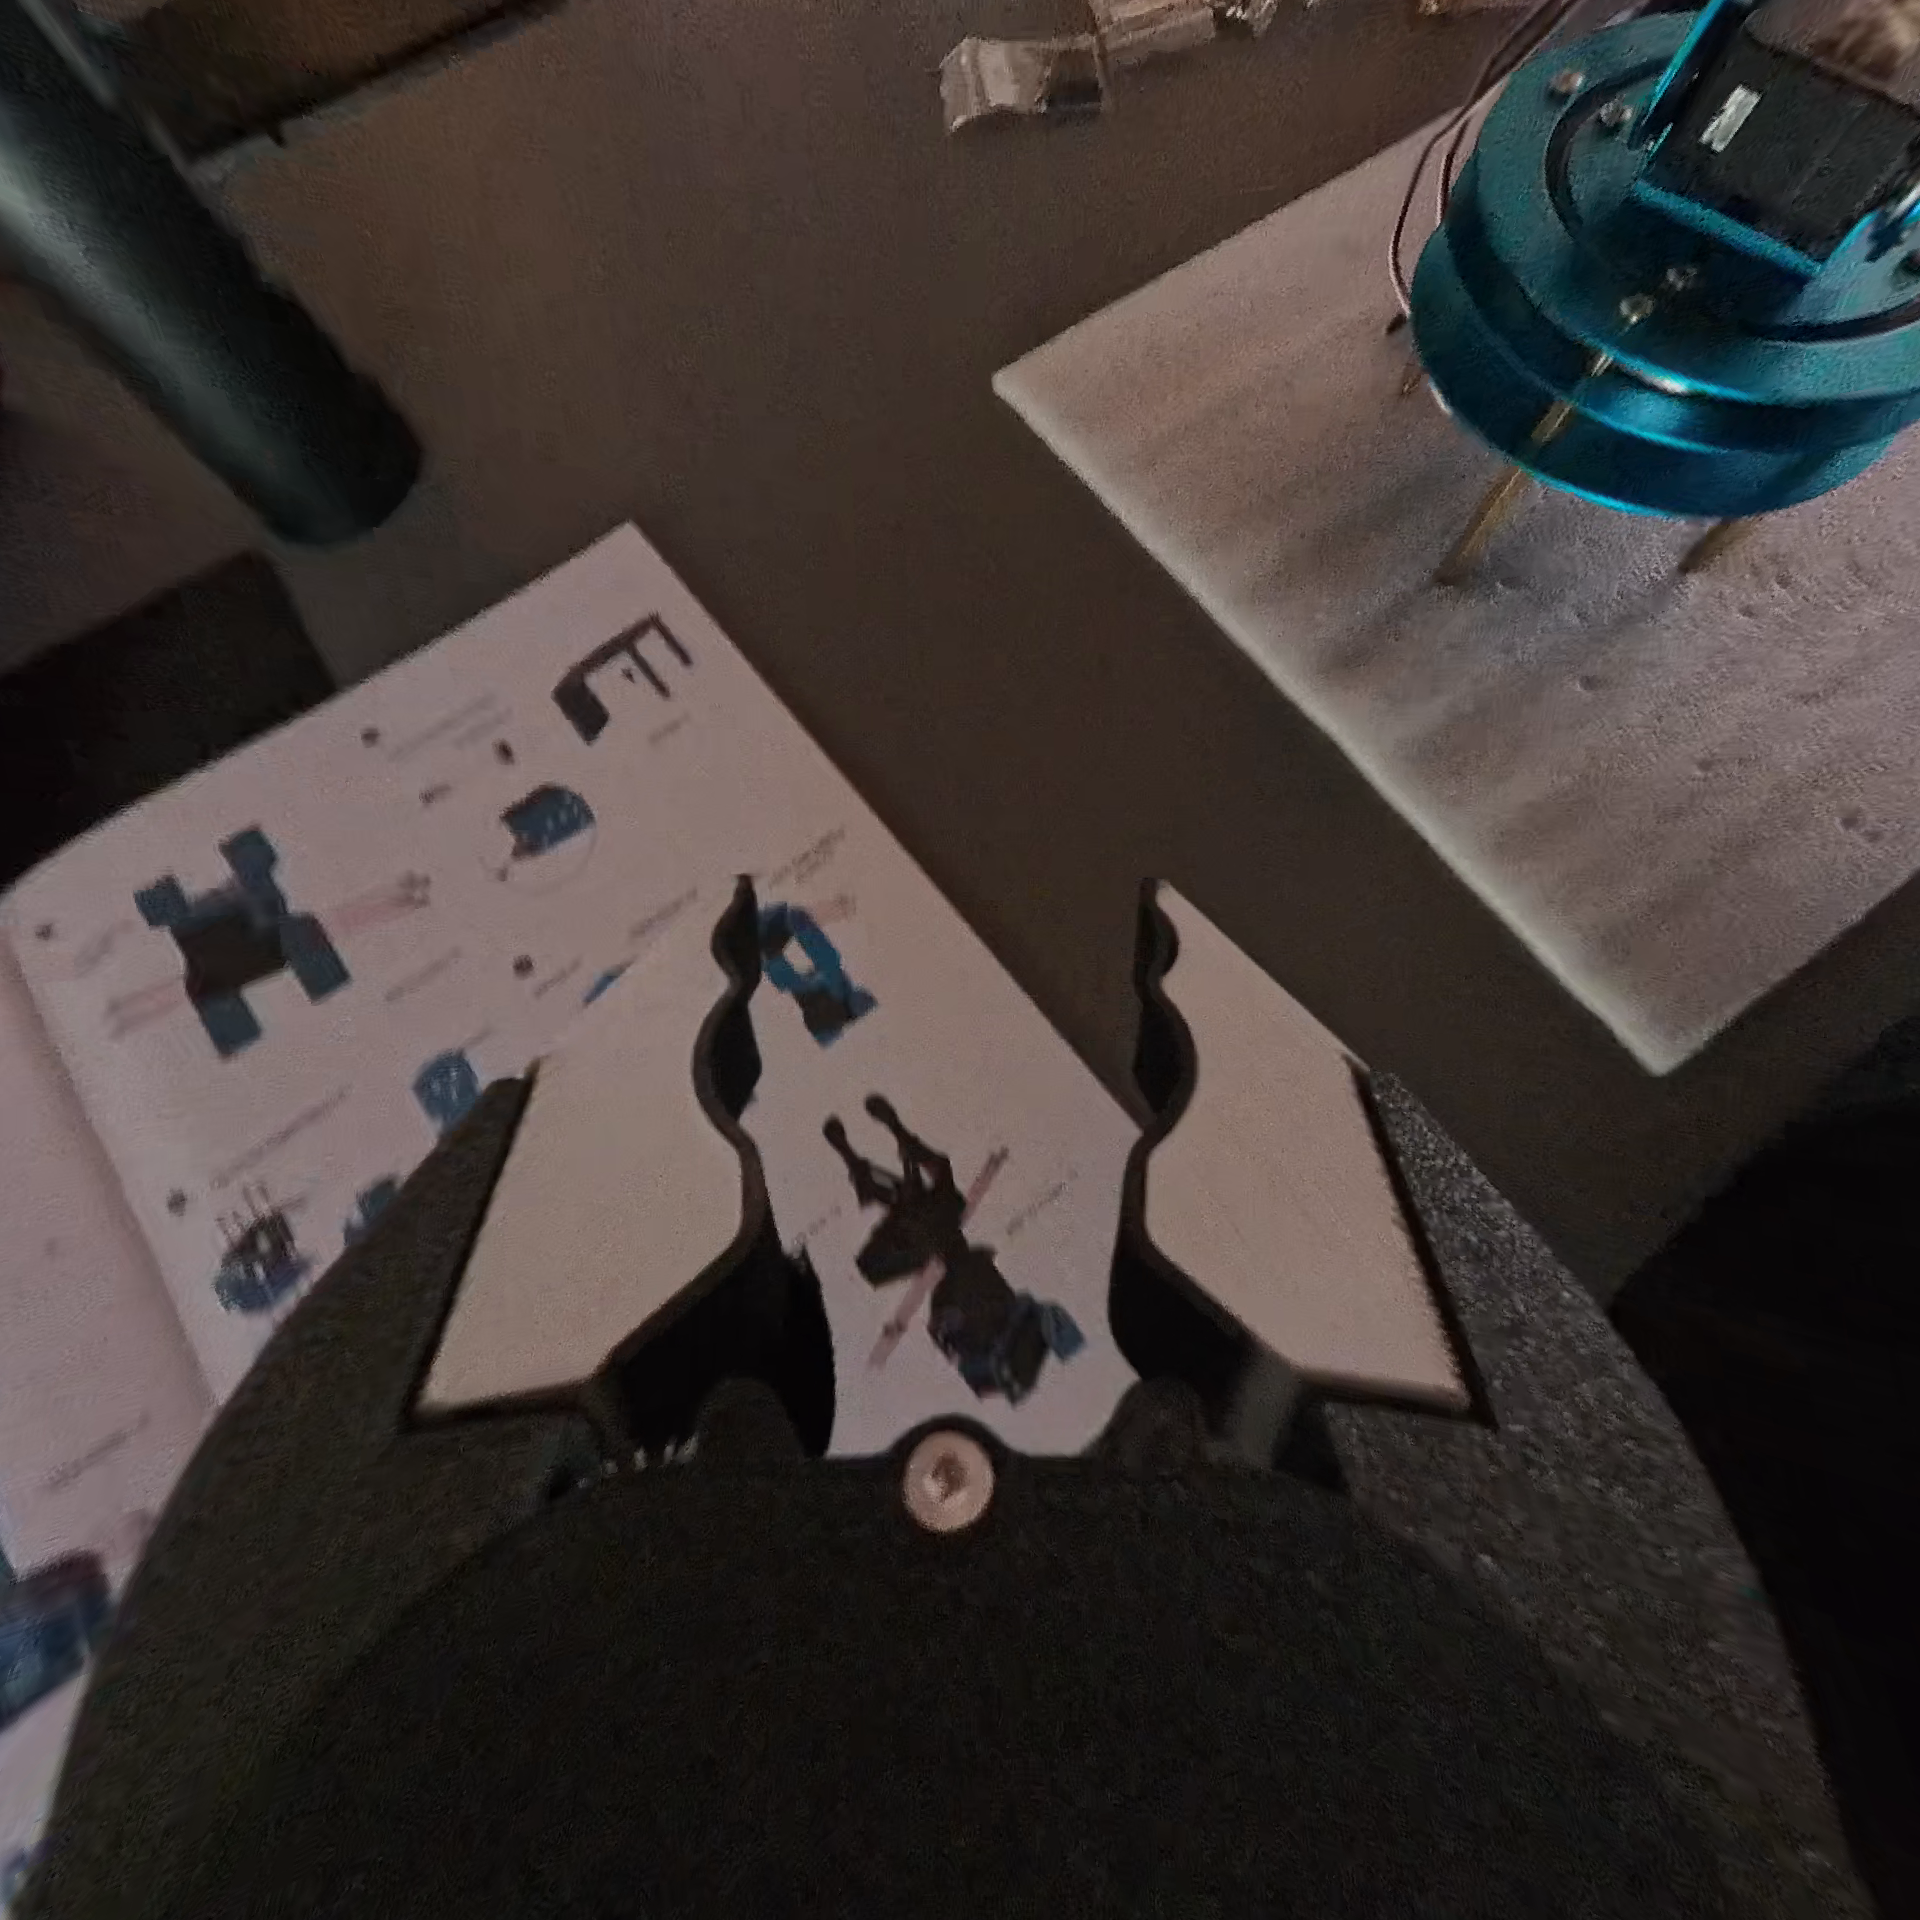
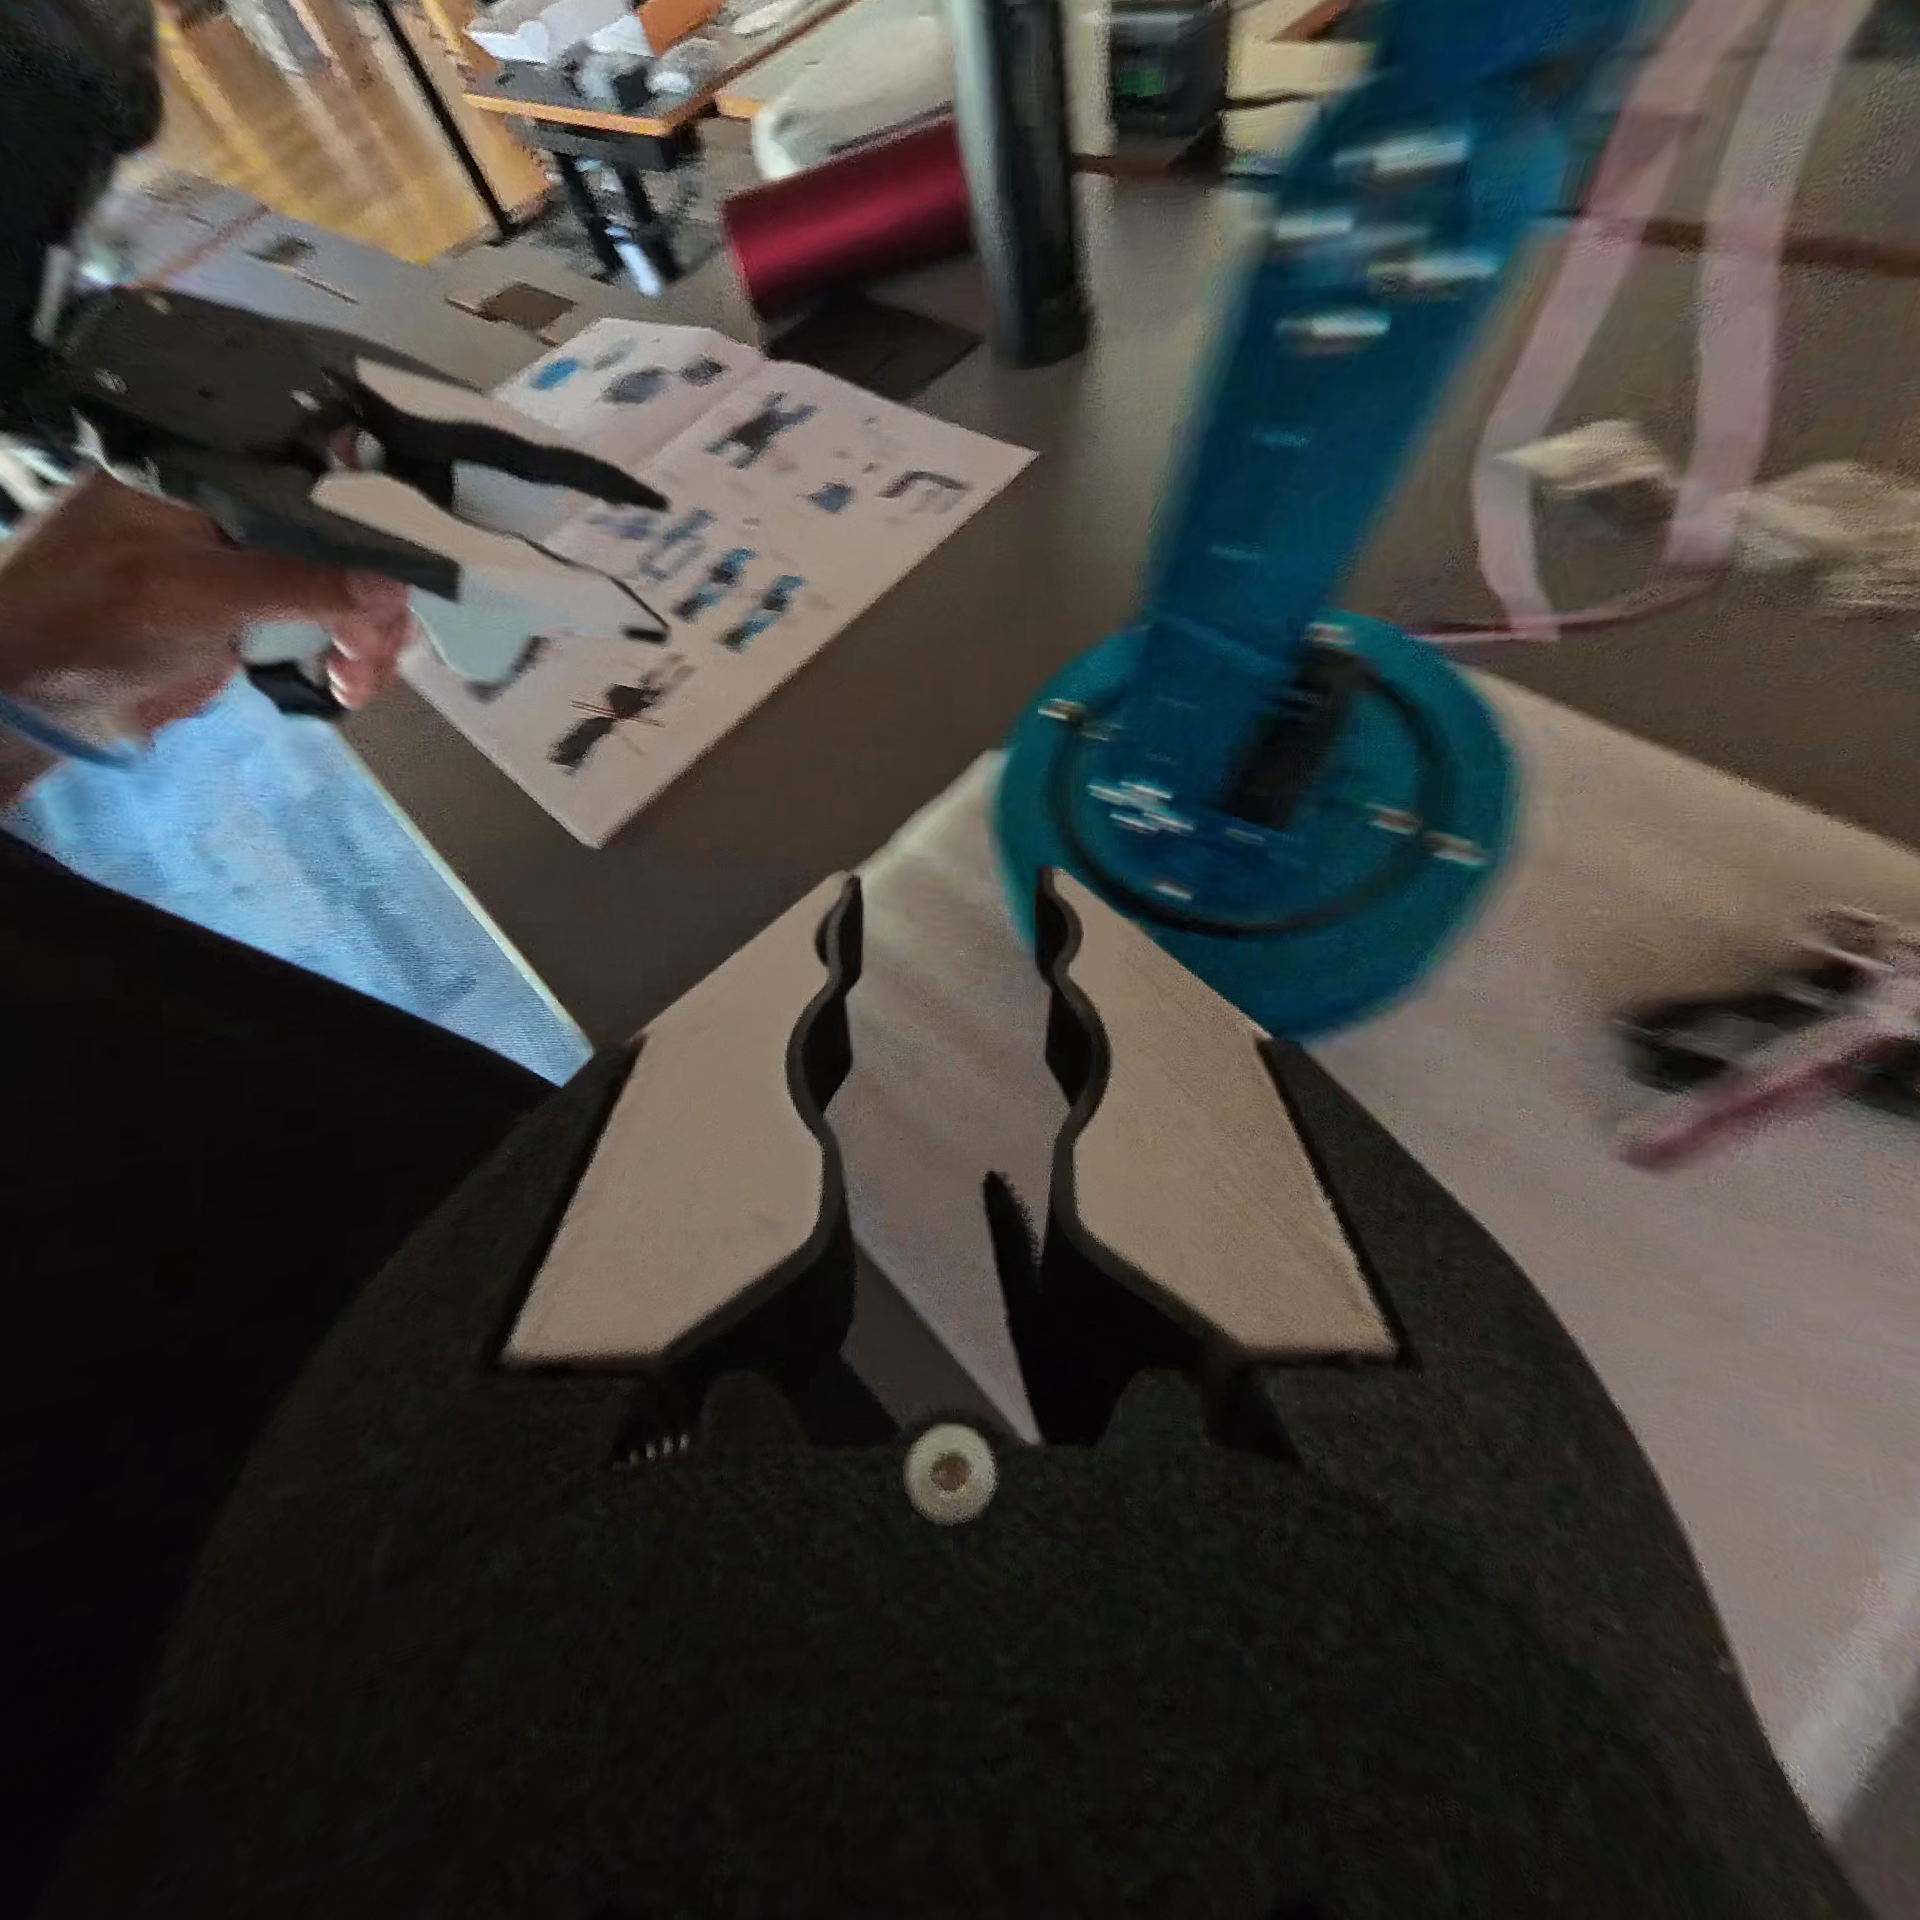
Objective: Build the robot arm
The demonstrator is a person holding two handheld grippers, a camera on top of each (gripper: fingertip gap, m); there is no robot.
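My left gripper (image 1: 945, 894) is open and empty, hovering over an open instruction booklet (image 1: 436, 852) with pictures of blue and black parts. It also shows in the right wrist view (image 2: 644, 561), held by a hand at the left above the booklet (image 2: 790, 488). My right gripper (image 2: 951, 894) is open and empty, just short of the round blue metal base (image 2: 1247, 831) of a small robot arm kit that stands on a white foam pad (image 2: 1662, 1299). A blue upright arm (image 2: 1309, 343) rises from the base. In the left wrist view the base (image 1: 1662, 312) stands on brass legs on the pad (image 1: 1507, 665).
A dark cylinder (image 1: 177, 312) stands at the far left of the brown table. Crumpled clear bags (image 1: 1029, 62) lie at the back. Thin pink ribbon cables (image 2: 1725, 312) hang at the right. A small black part with wires (image 2: 1766, 1039) lies on the pad.
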